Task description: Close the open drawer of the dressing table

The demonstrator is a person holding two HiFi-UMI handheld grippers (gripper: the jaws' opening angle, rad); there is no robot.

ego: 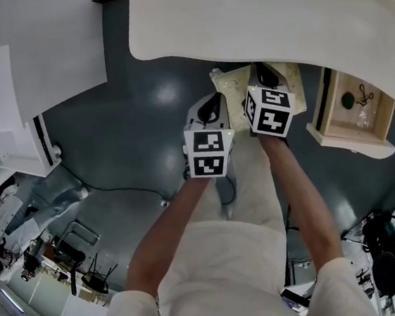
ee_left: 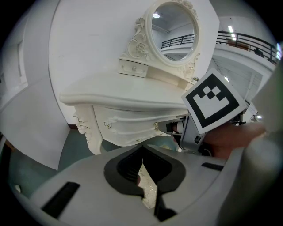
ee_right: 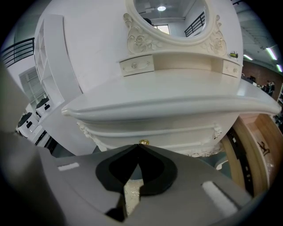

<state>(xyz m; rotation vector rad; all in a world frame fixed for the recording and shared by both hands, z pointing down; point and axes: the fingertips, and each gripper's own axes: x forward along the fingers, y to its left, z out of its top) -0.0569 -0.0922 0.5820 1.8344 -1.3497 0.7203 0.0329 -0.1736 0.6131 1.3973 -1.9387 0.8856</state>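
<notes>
The white dressing table (ego: 266,11) fills the top of the head view; its oval mirror (ee_left: 174,31) shows in the left gripper view. The curved drawer front (ee_right: 177,128) sits under the top's overhang and carries a small gold knob (ee_right: 143,142). My right gripper (ee_right: 138,146) is shut and empty, its tips right at that knob; whether they touch it I cannot tell. In the left gripper view the right gripper (ee_left: 177,129) reaches in against the drawer front (ee_left: 132,123). My left gripper (ee_left: 142,148) hangs just to the left, shut and empty, short of the drawer.
A cream patterned stool cushion (ego: 235,86) lies under both grippers. An open wooden box (ego: 322,129) with small items stands on the right. A white cabinet (ego: 30,59) is at the left. A cable (ego: 116,191) runs over the dark floor, with clutter at both lower corners.
</notes>
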